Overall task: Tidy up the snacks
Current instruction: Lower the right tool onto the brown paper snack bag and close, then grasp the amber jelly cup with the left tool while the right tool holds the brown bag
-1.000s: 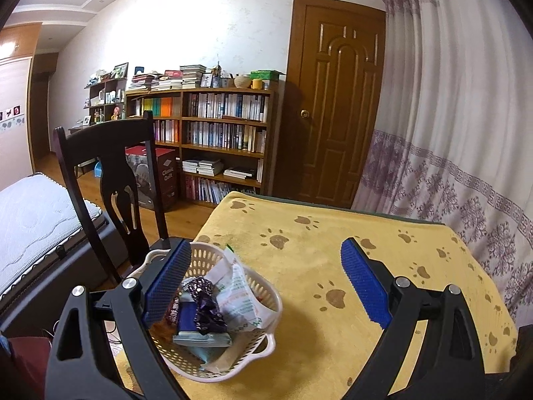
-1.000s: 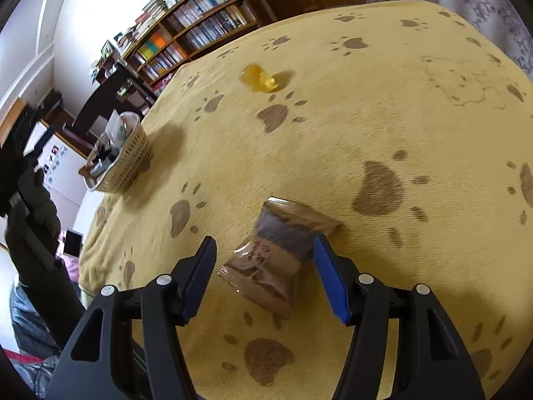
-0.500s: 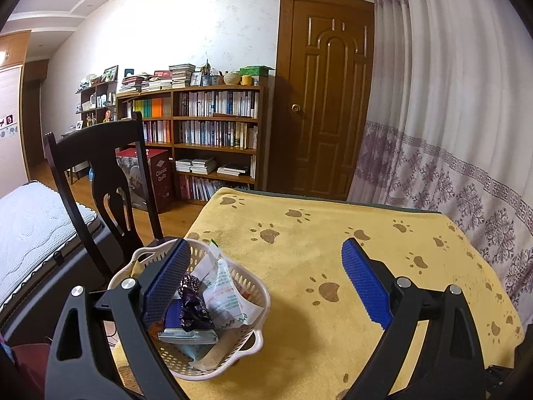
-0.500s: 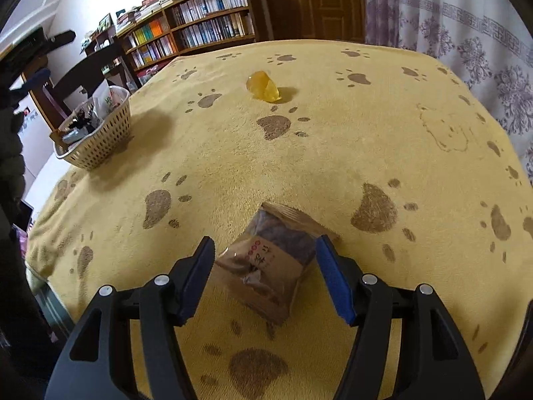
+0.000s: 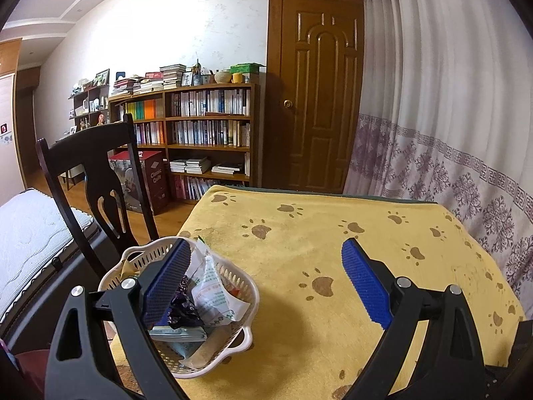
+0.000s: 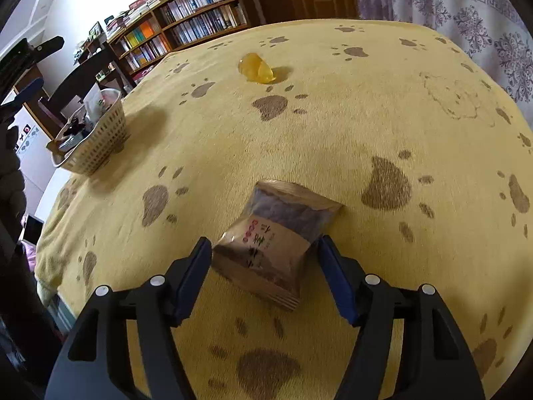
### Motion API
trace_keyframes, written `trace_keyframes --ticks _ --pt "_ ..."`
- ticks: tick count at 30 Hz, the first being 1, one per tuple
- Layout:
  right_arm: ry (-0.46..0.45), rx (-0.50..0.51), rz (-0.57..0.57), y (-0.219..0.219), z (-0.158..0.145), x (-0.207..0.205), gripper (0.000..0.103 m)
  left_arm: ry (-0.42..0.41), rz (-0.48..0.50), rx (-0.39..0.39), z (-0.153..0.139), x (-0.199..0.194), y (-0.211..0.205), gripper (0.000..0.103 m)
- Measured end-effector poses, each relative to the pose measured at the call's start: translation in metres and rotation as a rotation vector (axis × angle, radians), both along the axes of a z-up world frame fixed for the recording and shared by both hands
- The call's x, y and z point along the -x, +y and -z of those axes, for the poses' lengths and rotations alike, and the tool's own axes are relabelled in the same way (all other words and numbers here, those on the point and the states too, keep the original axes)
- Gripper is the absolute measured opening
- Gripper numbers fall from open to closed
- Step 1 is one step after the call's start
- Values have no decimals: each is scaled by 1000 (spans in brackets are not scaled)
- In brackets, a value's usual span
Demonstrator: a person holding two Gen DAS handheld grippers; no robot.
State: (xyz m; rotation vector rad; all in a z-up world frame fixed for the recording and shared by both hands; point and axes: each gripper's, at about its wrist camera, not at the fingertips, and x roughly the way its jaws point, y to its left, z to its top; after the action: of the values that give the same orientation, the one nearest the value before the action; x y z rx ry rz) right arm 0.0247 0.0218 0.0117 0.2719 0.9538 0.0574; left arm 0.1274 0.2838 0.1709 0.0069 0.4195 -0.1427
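Observation:
A brown snack packet (image 6: 279, 233) lies flat on the yellow paw-print tablecloth (image 6: 366, 126). My right gripper (image 6: 265, 250) is open and straddles the packet's near end, one blue pad on each side; whether the pads touch it is unclear. Farther off on the cloth lies a yellow wrapped snack (image 6: 256, 72). A white basket (image 5: 240, 286), also seen as the basket (image 6: 96, 143) at the table's left edge, holds several packets. My left gripper (image 5: 263, 266) hangs open above the table beside the basket, holding nothing; its left pad overlaps the basket in view.
A dark wooden chair (image 5: 90, 173) stands by the basket at the table's left side. Beyond are a bookshelf (image 5: 200, 140), a wooden door (image 5: 316, 93) and a patterned curtain (image 5: 449, 116). A person's dark gloved hand (image 6: 10, 166) shows at the far left.
The right gripper has tilted and closed in around the brown packet, which now sits slightly deeper between its pads. The left gripper has shifted a little near the basket and stays open.

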Motion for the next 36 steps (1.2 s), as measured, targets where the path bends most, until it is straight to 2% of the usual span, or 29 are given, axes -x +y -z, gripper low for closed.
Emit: trace_keyframes --ticks 5,9,13,23,30,36 --pt "-16 4 5 6 -1 -15 72 3 8 -11 1 0 -5 93" --pt "-32 112 -13 19 2 -19 71 4 10 -16 2 -1 -7 93" --pt "-48 230 -25 27 4 -16 59 13 10 -23 5 -2 -9 93" --pt "-81 182 29 3 0 -15 55 58 61 -59 24 -12 -32 93" --pt "-118 187 105 -31 -8 -25 55 189 105 -34 58 -41 -55 93" --pt "-143 174 157 -59 -10 -38 55 250 147 -85 83 -59 -91 93"
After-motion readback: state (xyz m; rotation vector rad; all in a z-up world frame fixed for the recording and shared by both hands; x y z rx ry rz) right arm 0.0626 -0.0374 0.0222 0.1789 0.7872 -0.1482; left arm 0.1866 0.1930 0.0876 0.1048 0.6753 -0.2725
